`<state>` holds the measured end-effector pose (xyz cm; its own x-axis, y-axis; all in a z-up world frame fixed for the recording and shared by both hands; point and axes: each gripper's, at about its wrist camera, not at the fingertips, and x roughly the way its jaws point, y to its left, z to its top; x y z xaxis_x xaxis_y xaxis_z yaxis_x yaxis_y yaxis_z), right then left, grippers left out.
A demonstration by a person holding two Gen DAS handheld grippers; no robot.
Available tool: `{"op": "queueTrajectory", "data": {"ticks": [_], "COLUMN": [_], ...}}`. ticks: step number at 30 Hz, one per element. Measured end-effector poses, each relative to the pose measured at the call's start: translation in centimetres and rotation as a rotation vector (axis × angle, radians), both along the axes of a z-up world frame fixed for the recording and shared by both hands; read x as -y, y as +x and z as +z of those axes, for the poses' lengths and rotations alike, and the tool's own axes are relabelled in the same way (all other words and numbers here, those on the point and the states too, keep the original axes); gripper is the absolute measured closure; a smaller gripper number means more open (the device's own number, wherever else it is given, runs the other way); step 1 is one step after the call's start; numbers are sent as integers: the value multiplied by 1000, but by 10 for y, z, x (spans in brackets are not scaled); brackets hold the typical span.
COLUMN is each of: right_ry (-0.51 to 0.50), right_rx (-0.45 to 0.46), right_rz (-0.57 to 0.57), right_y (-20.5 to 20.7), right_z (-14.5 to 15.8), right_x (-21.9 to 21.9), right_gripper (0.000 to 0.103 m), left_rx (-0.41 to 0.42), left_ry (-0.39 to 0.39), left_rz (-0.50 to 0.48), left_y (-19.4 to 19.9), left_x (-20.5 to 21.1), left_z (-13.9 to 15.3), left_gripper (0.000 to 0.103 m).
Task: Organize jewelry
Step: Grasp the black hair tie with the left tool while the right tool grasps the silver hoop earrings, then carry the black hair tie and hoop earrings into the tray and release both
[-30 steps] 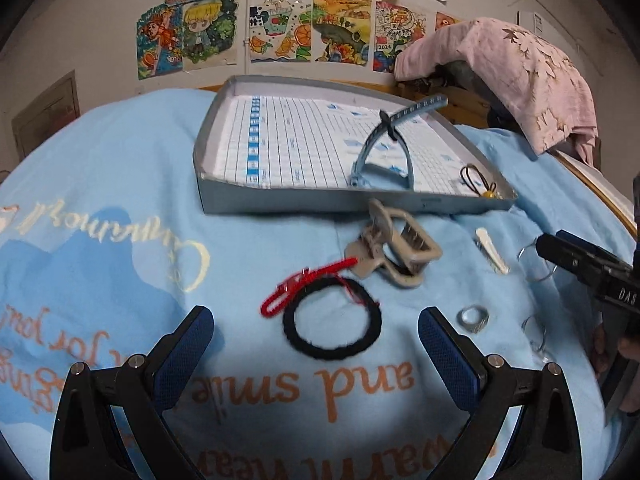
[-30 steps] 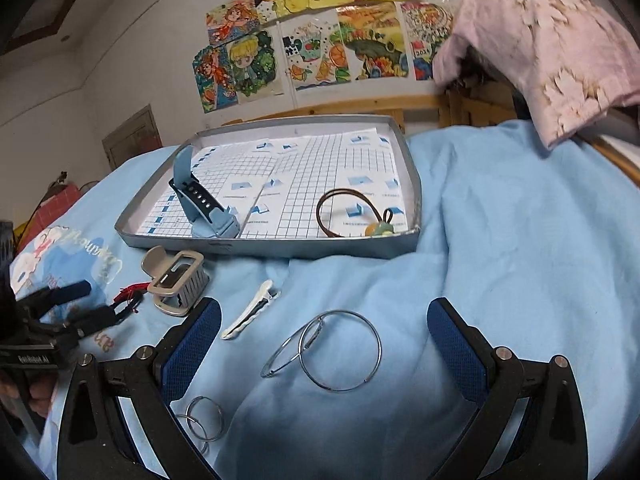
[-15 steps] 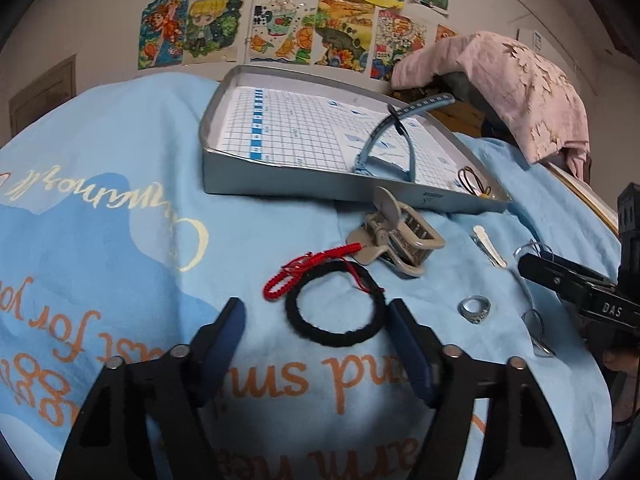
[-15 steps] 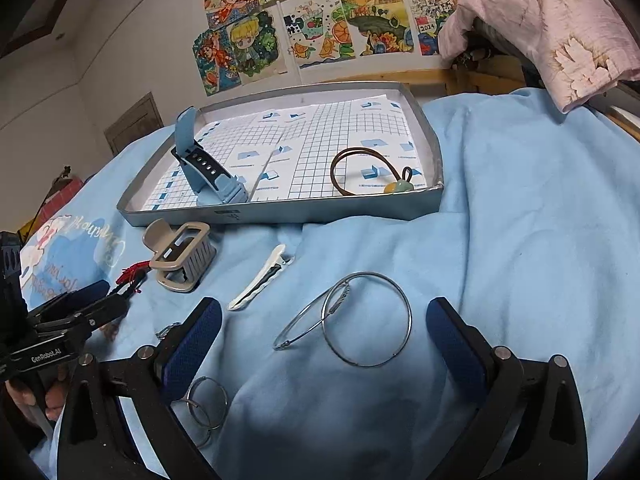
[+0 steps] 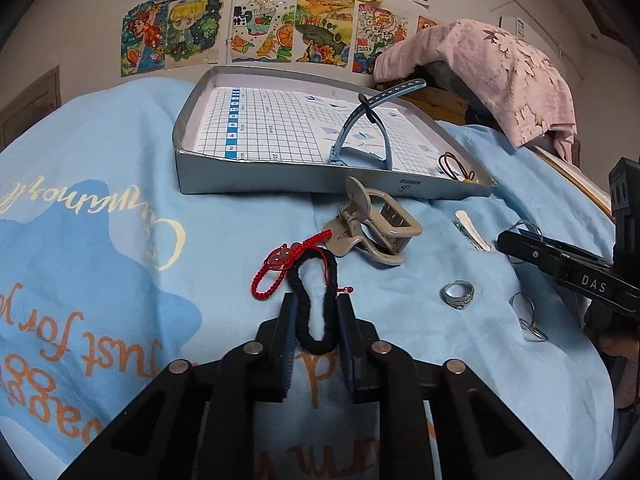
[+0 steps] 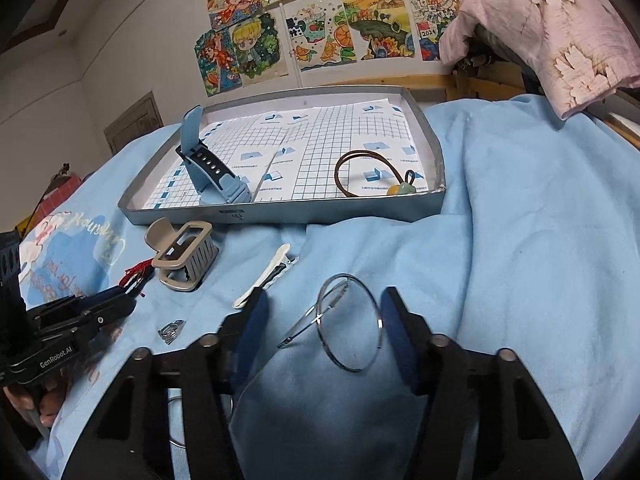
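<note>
My left gripper (image 5: pixel 317 334) is shut on a black hair tie (image 5: pixel 316 300), squeezed into a narrow loop on the blue cloth. A red cord bracelet (image 5: pixel 280 268) touches its far end. My right gripper (image 6: pixel 320 324) has closed partway around a pair of silver bangles (image 6: pixel 348 320); the right pad touches the ring, the left pad stands apart. The grey tray (image 5: pixel 248 178) holds a blue watch (image 5: pixel 360 136) and a brown hair elastic (image 6: pixel 372 176).
A beige claw clip (image 5: pixel 372 228), a white hair clip (image 5: pixel 472 232), a silver ring (image 5: pixel 458 294) and small hoops (image 5: pixel 528 316) lie on the cloth before the tray. A pink cloth (image 5: pixel 500 72) drapes over furniture at the back right.
My left gripper moved forward and closed on the black hair tie, squashing it. My right gripper moved forward and narrowed around the silver bangles.
</note>
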<state>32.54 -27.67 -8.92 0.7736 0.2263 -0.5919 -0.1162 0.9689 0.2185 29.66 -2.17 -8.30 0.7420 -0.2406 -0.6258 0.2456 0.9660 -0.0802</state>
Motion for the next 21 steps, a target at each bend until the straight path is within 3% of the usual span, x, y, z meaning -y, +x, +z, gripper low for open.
{"op": "queueTrajectory", "data": {"ticks": [4, 12, 14, 21], "right_ry": [-3, -20, -23, -18], "right_rx": [8, 13, 13, -8], "right_rz": [8, 35, 42, 47], "right_y": [-2, -6, -8, -10], "right_z": [2, 6, 6, 6], "right_x": [-1, -6, -7, -5], "right_gripper": [67, 73, 83, 92], "left_rx": [-4, -24, -25, 33], "left_ry": [3, 5, 8, 26], "left_rz": [-11, -73, -93, -191], "left_y": [-4, -21, -24, -45], "left_x": [0, 6, 9, 26], "left_z": [0, 1, 2, 11], "left_gripper": [90, 92, 92, 93]}}
